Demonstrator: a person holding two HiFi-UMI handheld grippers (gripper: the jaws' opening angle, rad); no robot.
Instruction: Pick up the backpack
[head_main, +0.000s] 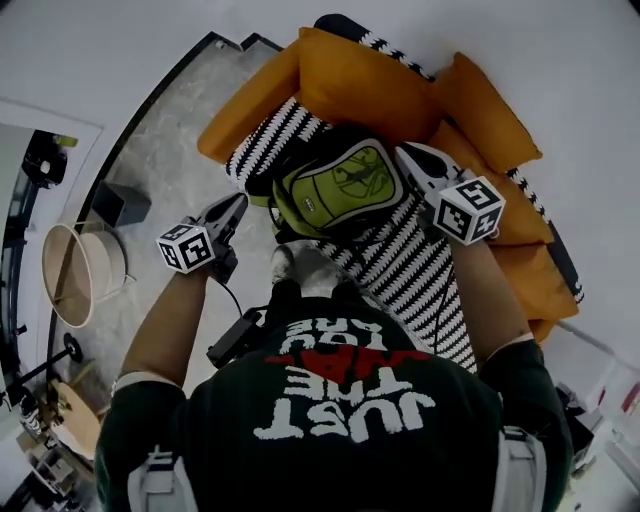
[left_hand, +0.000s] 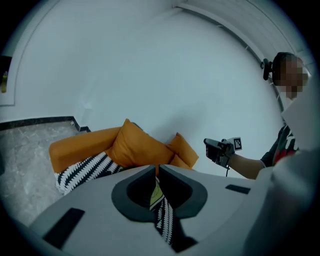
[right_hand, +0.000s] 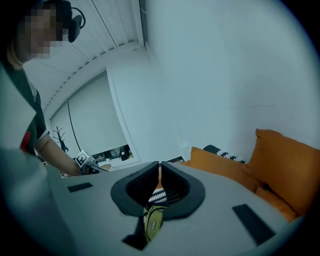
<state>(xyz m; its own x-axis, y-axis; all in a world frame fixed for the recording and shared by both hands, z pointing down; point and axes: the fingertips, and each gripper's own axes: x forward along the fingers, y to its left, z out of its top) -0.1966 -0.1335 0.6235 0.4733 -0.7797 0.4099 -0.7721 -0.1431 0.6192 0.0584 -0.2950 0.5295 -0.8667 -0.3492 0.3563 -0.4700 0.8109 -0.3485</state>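
Note:
A green and black backpack (head_main: 340, 185) lies on the black-and-white striped blanket (head_main: 400, 265) that covers the orange sofa (head_main: 520, 270). In the head view my left gripper (head_main: 238, 203) hovers just left of the backpack, its jaws shut on nothing. My right gripper (head_main: 408, 152) hangs at the backpack's right side, jaws together and empty. In the left gripper view a sliver of the backpack (left_hand: 156, 192) shows below the closed jaws of the left gripper (left_hand: 158, 166). In the right gripper view the backpack (right_hand: 154, 222) lies below the right gripper (right_hand: 159, 165).
Two orange cushions (head_main: 370, 85) lean at the sofa's back against a white wall. On the marble floor to the left are a round basket (head_main: 80, 270) and a dark box (head_main: 120, 203). A window (right_hand: 85, 125) is behind me.

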